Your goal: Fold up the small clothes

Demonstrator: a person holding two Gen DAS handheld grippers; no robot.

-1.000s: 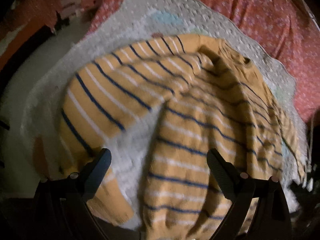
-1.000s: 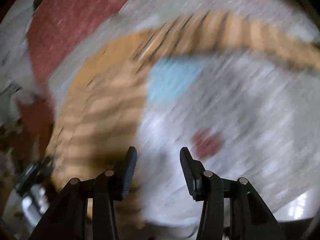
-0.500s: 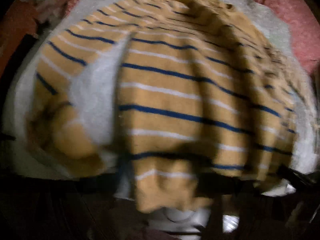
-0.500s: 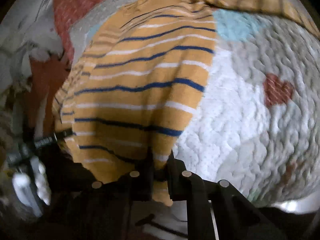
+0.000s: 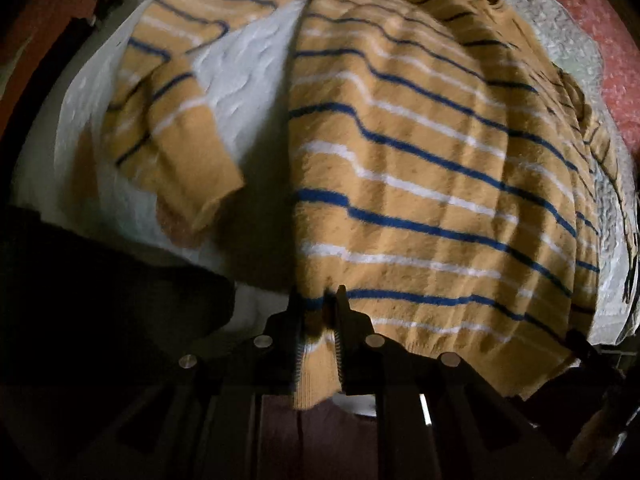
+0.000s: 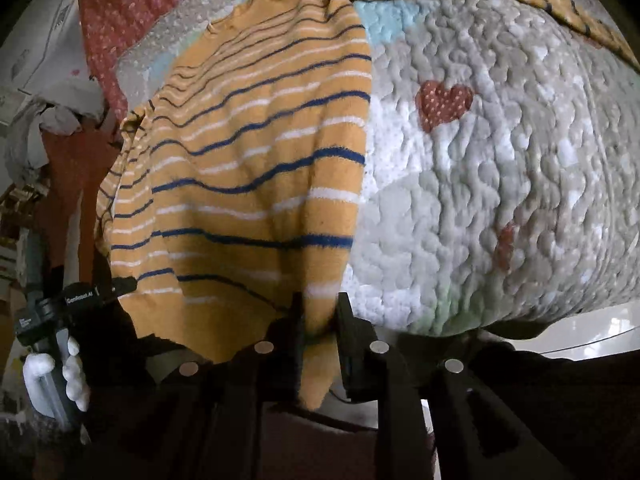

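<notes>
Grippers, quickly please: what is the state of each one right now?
Left gripper: closing on the striped sweater's hem.
Right gripper: jaws opening slightly, sweater hem between them, pads pressing it.

I see a mustard-yellow knit sweater (image 5: pixel 420 168) striped navy and white, on a white quilted blanket (image 6: pixel 500 184) with red dotted hearts.

White quilt (image 6: pixel 500 184), red dotted bedspread (image 6: pixel 116 12)
</notes>
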